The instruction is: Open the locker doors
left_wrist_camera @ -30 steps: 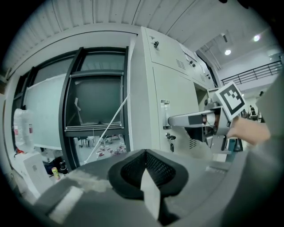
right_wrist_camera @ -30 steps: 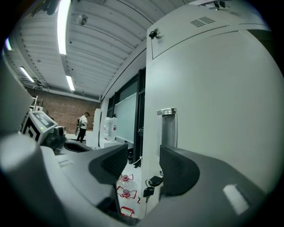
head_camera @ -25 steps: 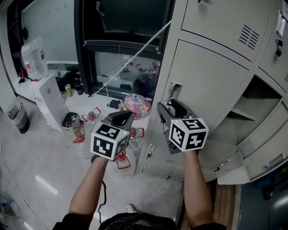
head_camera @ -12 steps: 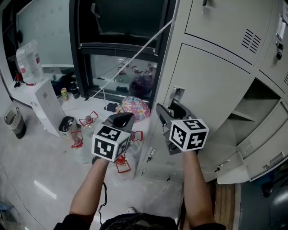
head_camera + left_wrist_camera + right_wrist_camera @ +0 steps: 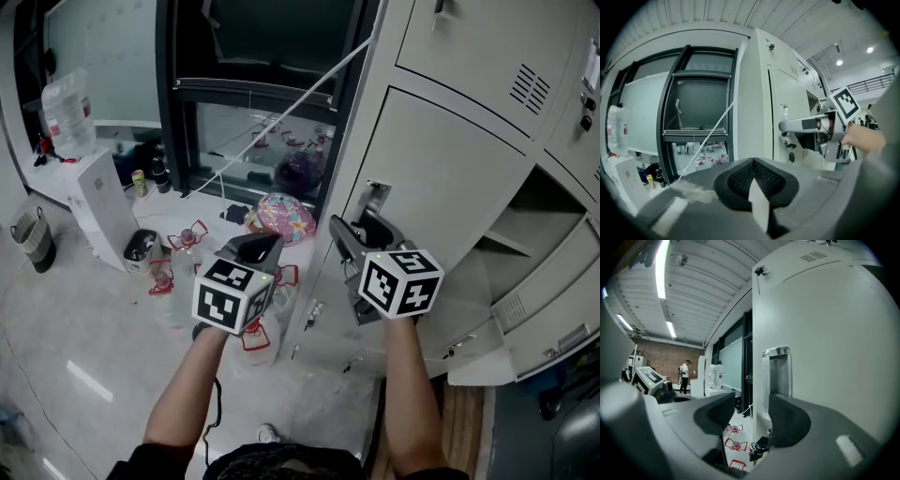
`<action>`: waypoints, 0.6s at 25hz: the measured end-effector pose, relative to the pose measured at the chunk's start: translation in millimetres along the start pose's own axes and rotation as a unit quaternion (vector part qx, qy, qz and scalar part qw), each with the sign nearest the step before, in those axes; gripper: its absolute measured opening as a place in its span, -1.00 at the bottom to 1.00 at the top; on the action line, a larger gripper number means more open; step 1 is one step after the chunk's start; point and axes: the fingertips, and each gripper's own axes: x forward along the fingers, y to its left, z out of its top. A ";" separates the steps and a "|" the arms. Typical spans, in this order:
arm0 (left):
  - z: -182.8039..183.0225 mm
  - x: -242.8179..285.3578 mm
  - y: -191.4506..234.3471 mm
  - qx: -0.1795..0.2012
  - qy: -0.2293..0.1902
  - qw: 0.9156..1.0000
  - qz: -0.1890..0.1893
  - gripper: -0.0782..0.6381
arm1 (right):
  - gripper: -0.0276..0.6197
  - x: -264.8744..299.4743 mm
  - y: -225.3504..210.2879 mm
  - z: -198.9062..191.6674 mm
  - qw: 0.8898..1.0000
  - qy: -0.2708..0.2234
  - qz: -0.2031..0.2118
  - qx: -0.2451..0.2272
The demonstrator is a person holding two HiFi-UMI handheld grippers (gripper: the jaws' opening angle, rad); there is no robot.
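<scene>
A grey closed locker door (image 5: 441, 178) has a recessed metal handle (image 5: 373, 199) near its left edge. My right gripper (image 5: 359, 228) hovers just below that handle with its jaws open. In the right gripper view the handle recess (image 5: 778, 373) and the door's edge stand just beyond the gap between the pads of the right gripper (image 5: 752, 411), and nothing is gripped. My left gripper (image 5: 255, 242) hangs left of the lockers over the floor, shut and empty; in its own view the left gripper (image 5: 753, 176) shows pads that meet.
Further right a locker compartment (image 5: 539, 211) stands open with its door (image 5: 525, 300) swung out. On the floor left of the lockers stand several red-handled bottles (image 5: 178, 267), a colourful bag (image 5: 286, 217), a white box (image 5: 98, 202) and a basket (image 5: 33, 242). A white cord (image 5: 281, 108) crosses the window.
The head view has shifted slightly. Both grippers keep about the same place beside the locker, and the right jaws stay as wide as before.
</scene>
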 end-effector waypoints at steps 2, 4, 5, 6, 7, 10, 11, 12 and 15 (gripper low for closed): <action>0.4 -3.9 -5.4 0.000 -0.001 1.000 0.003 -0.79 | -0.26 -5.3 5.3 -0.4 1.000 0.000 0.010 0.000; 1.2 -8.4 -12.0 0.002 -0.001 1.000 0.007 -0.79 | -0.26 -11.4 10.7 -1.6 1.000 0.001 0.019 -0.001; 1.8 -10.5 -15.9 0.003 0.000 1.000 0.009 -0.79 | -0.26 -15.1 13.1 -2.2 1.000 0.002 0.025 -0.001; 2.6 -12.6 -19.9 0.004 0.001 1.000 0.011 -0.79 | -0.26 -19.0 15.3 -2.7 1.000 0.002 0.030 -0.001; 3.5 -14.8 -24.1 0.005 0.002 1.000 0.013 -0.79 | -0.26 -23.1 17.5 -2.9 0.999 0.002 0.036 -0.002; 5.1 -21.9 -37.2 0.007 0.007 1.000 0.022 -0.79 | -0.27 -36.2 23.4 -3.7 0.999 0.003 0.052 -0.004; 5.0 -24.6 -41.1 0.007 0.008 1.000 0.026 -0.79 | -0.27 -40.5 25.7 -4.2 0.998 0.005 0.059 -0.005; 4.9 -27.4 -45.0 0.007 0.009 0.999 0.030 -0.79 | -0.27 -44.8 28.1 -4.8 0.998 0.007 0.066 -0.006; 5.1 -35.3 -56.8 0.007 0.009 0.999 0.040 -0.79 | -0.28 -57.8 34.8 -5.9 0.996 0.009 0.083 -0.009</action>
